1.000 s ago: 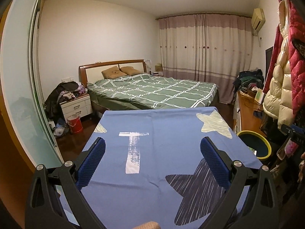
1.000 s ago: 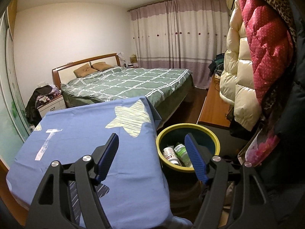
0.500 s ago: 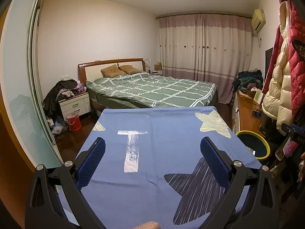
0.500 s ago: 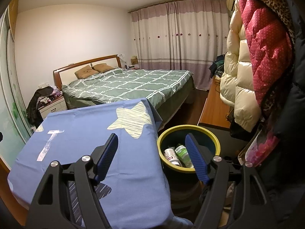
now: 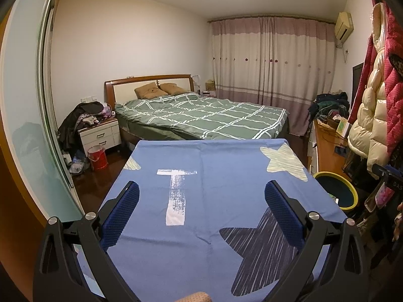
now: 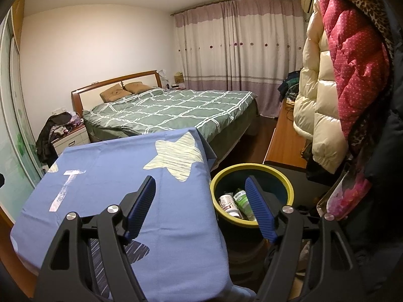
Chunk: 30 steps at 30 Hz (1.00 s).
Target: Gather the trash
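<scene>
While both tools hang over the blue star-print cloth that covers the desk, neither grips anything. The left hand-held gripper has its blue pads spread wide with only bare cloth between them. The right hand-held gripper is likewise spread and empty; its left pad lies over the cloth's edge and its right pad over the mouth of the bin.

That yellow-rimmed, dark bin stands on the floor just beside the desk's right edge, at about 3 o'clock in the left wrist view. Inside it lies the trash: a white tube with red lettering touching a green-and-white tube, both near the rim at 7 o'clock. A green checked bed lies beyond the desk at 12 o'clock, and coats hang at 2 o'clock.
</scene>
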Tool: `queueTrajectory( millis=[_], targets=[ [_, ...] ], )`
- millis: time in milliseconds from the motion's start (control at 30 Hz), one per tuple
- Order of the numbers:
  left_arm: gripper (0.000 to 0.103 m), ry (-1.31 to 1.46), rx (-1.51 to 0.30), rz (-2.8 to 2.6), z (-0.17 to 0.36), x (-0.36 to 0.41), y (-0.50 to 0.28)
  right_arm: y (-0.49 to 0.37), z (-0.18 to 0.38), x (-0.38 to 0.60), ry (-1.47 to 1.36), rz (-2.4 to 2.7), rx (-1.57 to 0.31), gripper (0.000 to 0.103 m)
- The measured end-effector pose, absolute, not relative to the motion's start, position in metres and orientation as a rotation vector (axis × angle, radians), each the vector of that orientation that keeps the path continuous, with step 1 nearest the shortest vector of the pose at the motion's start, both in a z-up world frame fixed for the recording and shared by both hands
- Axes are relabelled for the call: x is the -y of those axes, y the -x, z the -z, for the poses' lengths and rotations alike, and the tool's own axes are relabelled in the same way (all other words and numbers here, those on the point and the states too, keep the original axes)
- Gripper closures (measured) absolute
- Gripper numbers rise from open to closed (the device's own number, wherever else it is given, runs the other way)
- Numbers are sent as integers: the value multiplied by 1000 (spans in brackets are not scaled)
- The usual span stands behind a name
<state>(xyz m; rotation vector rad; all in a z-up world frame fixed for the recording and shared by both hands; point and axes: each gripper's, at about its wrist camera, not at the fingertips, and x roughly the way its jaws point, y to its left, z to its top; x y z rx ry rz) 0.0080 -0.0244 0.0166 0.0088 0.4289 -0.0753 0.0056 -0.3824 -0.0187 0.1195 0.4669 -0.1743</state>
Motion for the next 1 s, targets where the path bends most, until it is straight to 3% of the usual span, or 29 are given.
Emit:
queueTrajectory(
  millis=[1000],
  targets=[
    [5, -31, -450, 74, -8, 31, -15, -8, 22, 380, -119, 164, -478, 32]
  ],
)
